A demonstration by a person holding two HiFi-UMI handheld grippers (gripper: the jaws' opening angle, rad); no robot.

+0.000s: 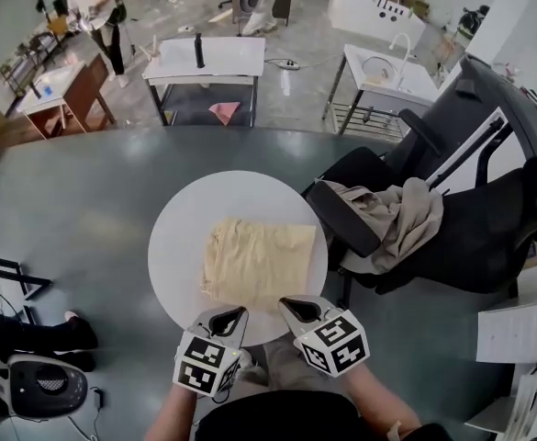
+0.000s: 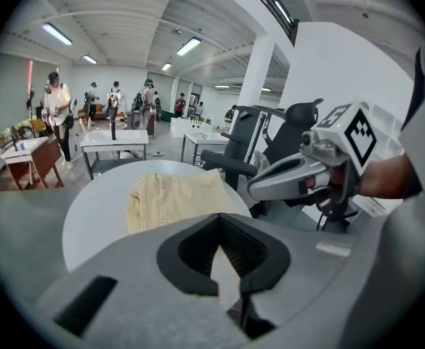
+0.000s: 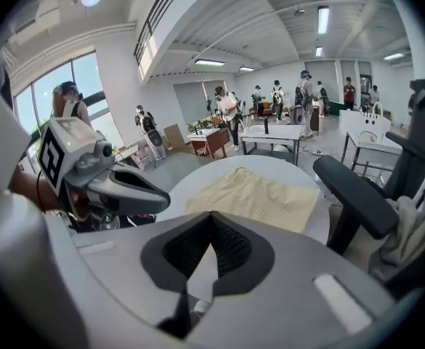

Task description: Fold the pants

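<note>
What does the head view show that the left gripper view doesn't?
Only the head view shows the pink cloth under the far table, and the whole rim of the round table from above. Only the left gripper view shows the ceiling lights and the white pillar. Both show the folded pants lying on the round table, the right gripper with its jaws shut, and the black chair.

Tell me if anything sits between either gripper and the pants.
Nothing visible does. The left gripper and right gripper, both shut and empty, hang at the near edge of the table; only its bare top separates them from the pants.
</note>
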